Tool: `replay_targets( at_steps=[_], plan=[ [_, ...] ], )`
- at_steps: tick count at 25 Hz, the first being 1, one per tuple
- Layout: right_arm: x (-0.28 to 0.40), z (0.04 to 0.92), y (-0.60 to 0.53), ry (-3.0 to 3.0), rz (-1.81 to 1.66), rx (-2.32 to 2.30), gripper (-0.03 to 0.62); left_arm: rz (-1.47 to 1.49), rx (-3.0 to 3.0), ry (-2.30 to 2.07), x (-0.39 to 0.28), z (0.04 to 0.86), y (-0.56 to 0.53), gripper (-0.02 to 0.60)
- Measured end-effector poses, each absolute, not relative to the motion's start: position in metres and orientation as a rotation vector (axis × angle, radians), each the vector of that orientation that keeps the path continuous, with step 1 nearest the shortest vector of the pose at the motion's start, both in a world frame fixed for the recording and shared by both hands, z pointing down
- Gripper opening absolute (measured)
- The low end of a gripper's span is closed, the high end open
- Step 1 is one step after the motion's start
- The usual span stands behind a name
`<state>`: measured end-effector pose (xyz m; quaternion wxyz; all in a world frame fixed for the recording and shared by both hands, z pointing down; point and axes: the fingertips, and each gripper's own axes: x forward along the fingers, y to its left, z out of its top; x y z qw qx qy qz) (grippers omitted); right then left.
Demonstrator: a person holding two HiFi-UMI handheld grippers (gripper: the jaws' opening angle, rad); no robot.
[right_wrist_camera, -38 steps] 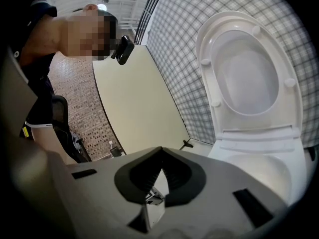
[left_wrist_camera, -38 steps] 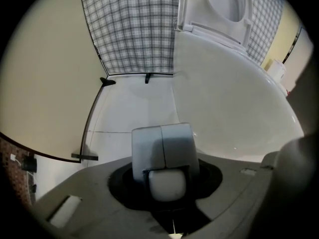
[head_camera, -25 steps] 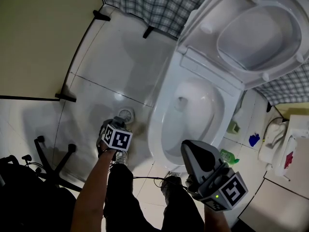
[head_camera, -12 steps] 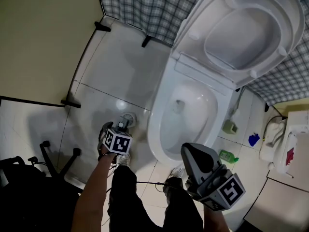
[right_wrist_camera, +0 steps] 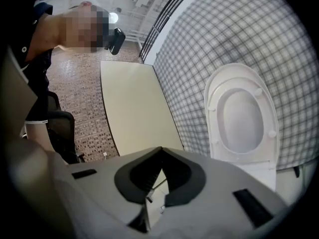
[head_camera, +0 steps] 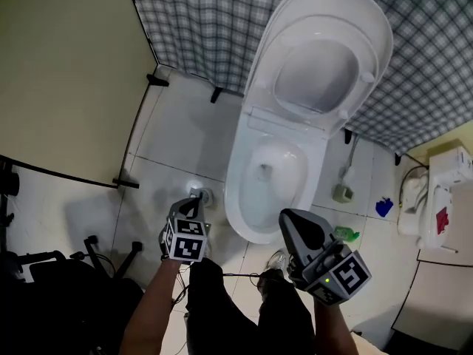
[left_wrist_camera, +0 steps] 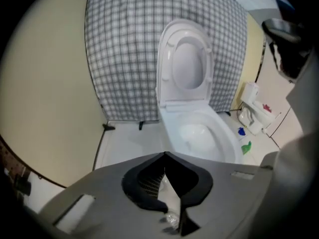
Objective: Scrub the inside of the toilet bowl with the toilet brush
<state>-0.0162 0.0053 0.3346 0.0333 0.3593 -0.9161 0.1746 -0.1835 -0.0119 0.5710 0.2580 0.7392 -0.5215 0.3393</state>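
**Both grippers closed and empty at the front of the toilet**

The left gripper [head_camera: 191,209] [left_wrist_camera: 164,156] has just been closing. Its fingers now meet at the tips with nothing between them, and only floor shows through the slot behind the tips. The right gripper [head_camera: 292,224] [right_wrist_camera: 160,151] has its fingers together in the same way and holds nothing. Neither gripper touches the toilet.

The bowl [head_camera: 255,205] [left_wrist_camera: 199,133] lies straight ahead, between the two grippers. The left gripper is off its front left and the right gripper is just beside its front right edge. The seat and lid [head_camera: 318,72] [left_wrist_camera: 187,66] [right_wrist_camera: 241,116] stand raised against the checked wall [head_camera: 199,21], so the inside of the bowl is open from above.

To the left of the bowl is a stretch of bare tiled floor [head_camera: 177,139], bounded by a plain beige panel [head_camera: 66,72]. A round drain [head_camera: 201,195] sits in the floor just ahead of the left gripper. A chair base [head_camera: 111,254] stands further left, near the panel's lower edge.

The strip to the right of the bowl is tighter. A pale stem in a greenish stand [head_camera: 341,193] sits just beside the bowl. Whether that is the brush cannot be told. Beyond it are a blue scrap [head_camera: 383,208] and a green one [head_camera: 344,234].
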Motion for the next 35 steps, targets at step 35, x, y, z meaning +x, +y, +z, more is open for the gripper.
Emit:
replay_targets(
  at_steps=[35],
  plan=[
    [0.071,0.104,0.033,-2.885,0.161,1.352,0.000,0.323,2.704,-1.038,0.029,0.153,-0.006,0.002]
  ],
)
